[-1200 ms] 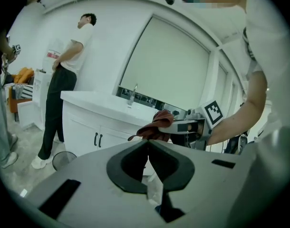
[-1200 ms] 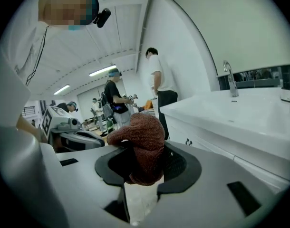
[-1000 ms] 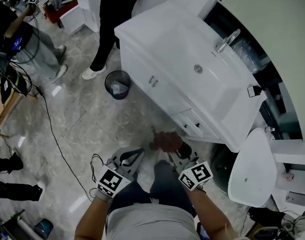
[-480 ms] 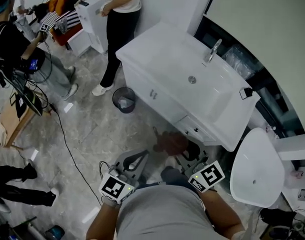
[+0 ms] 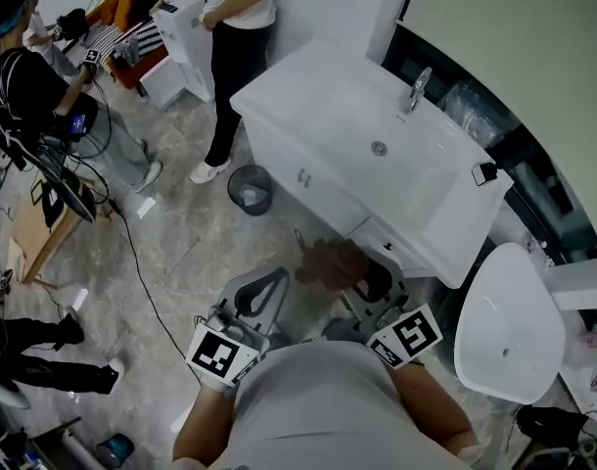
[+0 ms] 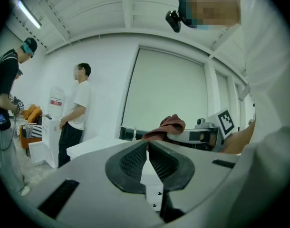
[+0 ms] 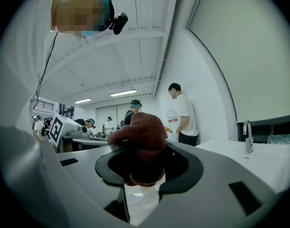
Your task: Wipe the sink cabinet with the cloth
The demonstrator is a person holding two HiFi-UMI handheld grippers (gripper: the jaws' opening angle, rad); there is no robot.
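Observation:
The white sink cabinet (image 5: 308, 179) stands ahead of me, with a basin (image 5: 396, 164) and a chrome faucet (image 5: 417, 89) on top. A reddish-brown cloth (image 5: 330, 262) is bunched in my right gripper (image 5: 362, 287), which is shut on it just in front of the cabinet's lower right drawers; the right gripper view shows the cloth (image 7: 140, 146) filling the jaws. My left gripper (image 5: 264, 297) hangs beside it, over the floor, shut with nothing in it. In the left gripper view the pads (image 6: 135, 160) meet, and the cloth (image 6: 168, 126) shows beyond them.
A small dark waste bin (image 5: 250, 189) stands on the marble floor left of the cabinet. A person in black trousers (image 5: 235, 57) stands at the cabinet's far left end. A white toilet (image 5: 504, 326) sits right of the cabinet. Other people and cables (image 5: 132, 262) occupy the left.
My view has swung slightly, so the cabinet sits a little higher and farther right. Both grippers have stayed low in front of me, the cloth still in the right one.

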